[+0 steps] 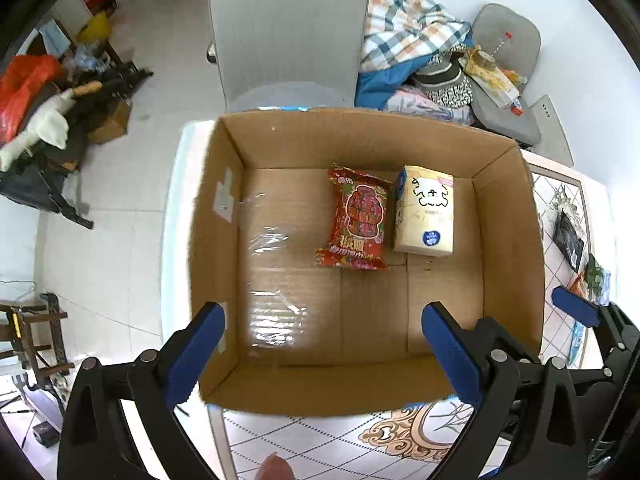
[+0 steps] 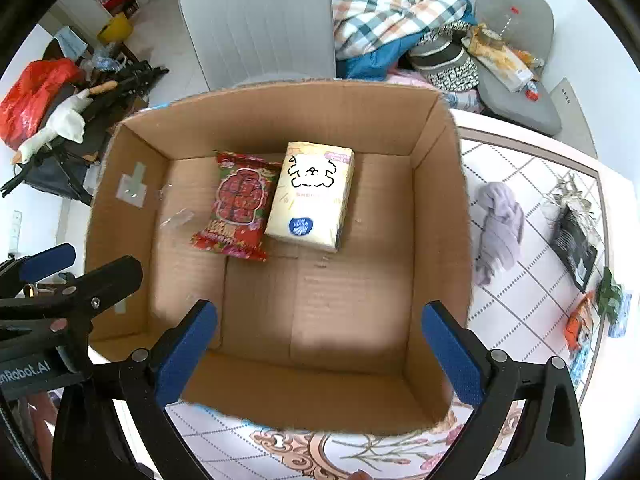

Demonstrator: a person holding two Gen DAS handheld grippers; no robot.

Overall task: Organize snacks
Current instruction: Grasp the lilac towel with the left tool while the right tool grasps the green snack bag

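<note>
Left wrist view: the left gripper (image 1: 322, 354) hangs over an open cardboard box (image 1: 516, 240) with its blue pads spread wide and nothing between them. On the box floor lie two packs, touching side by side toward the far wall, at about one o'clock from the floor's middle. The red snack packet (image 1: 355, 218) lies flat, long axis running from six to twelve o'clock, its top seam toward twelve; the print is red Chinese characters, too small to read. Just at its three o'clock side sits the cream tissue pack (image 1: 425, 210), same long axis, with a cartoon dog drawn in black and a blue round badge near its six o'clock end. Clear tape (image 1: 272, 240) shines on the floor at nine o'clock. A fingertip (image 1: 276, 468) shows at six o'clock. The right gripper (image 1: 588, 316) shows at the edge at four o'clock, only one blue pad visible.

Right wrist view: the right gripper (image 2: 320, 352) also stands wide apart and empty above the box (image 2: 440, 240). Both packs tilt slightly here, tops toward one o'clock. This view alone shows a lilac cloth (image 2: 498, 232) on the patterned tablecloth (image 2: 532, 308) at three o'clock, a black packet (image 2: 576, 248) beyond it, and writing on the left gripper's body at eight o'clock, "nRobot.AI", cut off at the edge.
</note>
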